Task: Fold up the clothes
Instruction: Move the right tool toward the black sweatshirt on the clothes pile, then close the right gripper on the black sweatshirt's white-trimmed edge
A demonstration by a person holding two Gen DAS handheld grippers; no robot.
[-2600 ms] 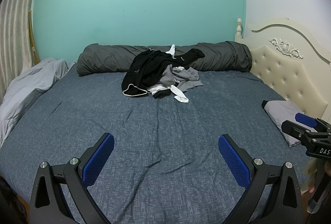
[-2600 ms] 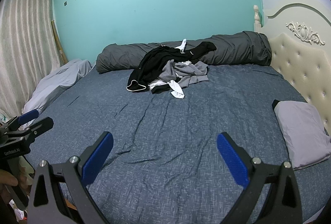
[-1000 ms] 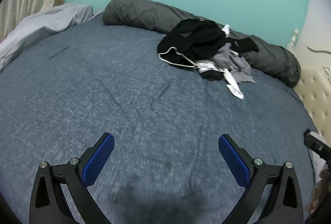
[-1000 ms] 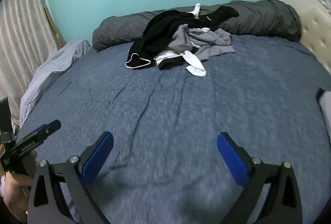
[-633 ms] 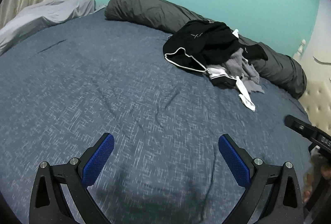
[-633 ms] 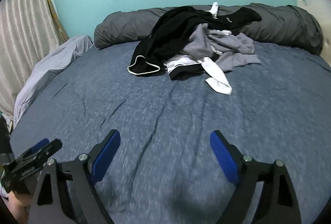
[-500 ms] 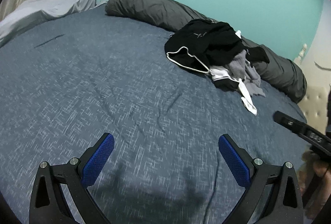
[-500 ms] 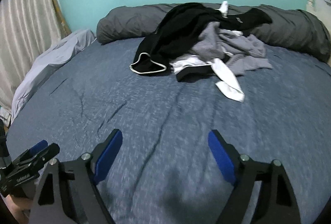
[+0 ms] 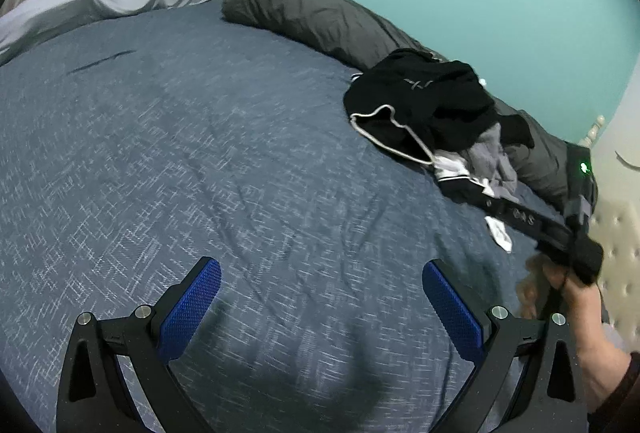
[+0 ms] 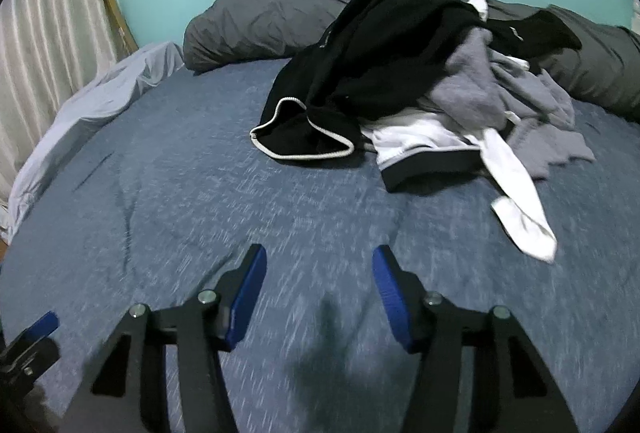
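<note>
- The clothes pile (image 10: 420, 81), at one o'clock, is being approached; nothing is folded.
- Right gripper (image 10: 320, 297): jaws just narrowing, empty. Left gripper (image 9: 320, 309): wide apart, empty.
- Next, probably, the white sock (image 10: 516, 201) is to be pinched.

Dim, cool indoor light falls evenly from above. A soft dark shadow lies on the blue bedsheet (image 10: 200, 201) just ahead of each gripper. Motion blur smears the sheet nearest the fingers. Fisheye curvature bends the edges, with black corners.
</note>
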